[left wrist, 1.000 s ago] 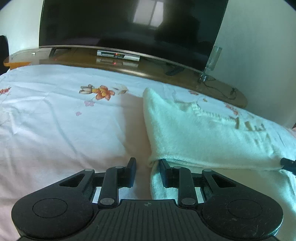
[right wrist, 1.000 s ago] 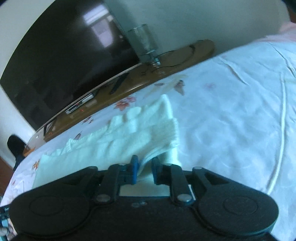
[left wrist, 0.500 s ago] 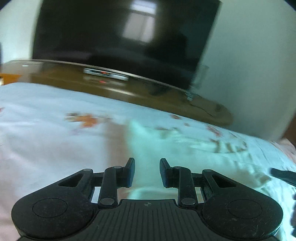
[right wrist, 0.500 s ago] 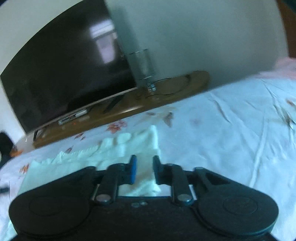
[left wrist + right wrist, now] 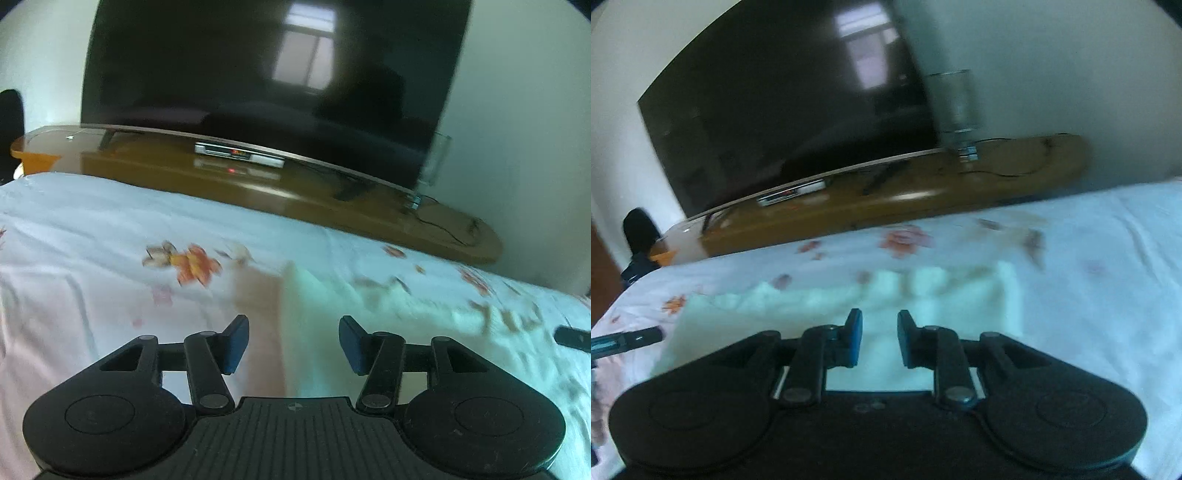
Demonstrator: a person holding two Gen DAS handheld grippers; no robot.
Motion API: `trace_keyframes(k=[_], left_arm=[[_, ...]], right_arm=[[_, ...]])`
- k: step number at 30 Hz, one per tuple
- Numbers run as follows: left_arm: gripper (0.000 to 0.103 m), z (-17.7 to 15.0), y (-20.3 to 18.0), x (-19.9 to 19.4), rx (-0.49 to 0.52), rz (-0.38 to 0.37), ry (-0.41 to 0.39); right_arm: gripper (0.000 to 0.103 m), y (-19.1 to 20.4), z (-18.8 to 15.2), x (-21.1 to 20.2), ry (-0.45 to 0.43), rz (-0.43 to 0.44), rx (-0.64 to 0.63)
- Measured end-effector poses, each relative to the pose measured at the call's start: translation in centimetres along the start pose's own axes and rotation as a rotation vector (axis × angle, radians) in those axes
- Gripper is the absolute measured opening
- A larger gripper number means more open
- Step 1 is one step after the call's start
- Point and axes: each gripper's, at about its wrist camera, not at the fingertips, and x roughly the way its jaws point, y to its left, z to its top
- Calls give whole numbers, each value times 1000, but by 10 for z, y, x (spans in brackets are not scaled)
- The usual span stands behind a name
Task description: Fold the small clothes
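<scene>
Two hand-held grippers opening, nothing held | left hand-held gripper (image 5: 291, 343), right hand-held gripper (image 5: 880, 338) | pale garment (image 5: 923, 295) lower centre on bed (image 5: 1089, 258) | release best kept gentle, fold undisturbed.

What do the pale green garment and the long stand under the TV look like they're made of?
Pale green garment: probably soft knit or fleece, matte, with a thick rounded folded edge; blur hides the weave. Long stand: likely varnished wood or veneer, brown and glossy, reflecting light.

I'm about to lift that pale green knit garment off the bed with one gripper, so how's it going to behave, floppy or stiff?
Probably floppy: the pale green knit garment lies flat in soft folded layers on the floral bedsheet, so a one-point lift would likely let it droop and unfold. It looks fluffy and thick, so likely light and not slippery. Its scalloped far edge may snag.
</scene>
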Motion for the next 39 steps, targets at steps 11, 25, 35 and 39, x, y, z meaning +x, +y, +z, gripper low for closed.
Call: trace_keyframes(k=[11,25,35,39], left_arm=[[48,19,21,67,-74,-12,90],[48,31,16,56,81,52,62],[49,-22,6,8,148,-9,108],[49,-17,-1,-12,149,45,95]], right_arm=[[14,-53,-15,22,60,-166,95],[27,-66,6,24,32,-200,52],[30,-78,-30,-16,119,-123,52],[33,-86,-26,-32,100,-166,91]])
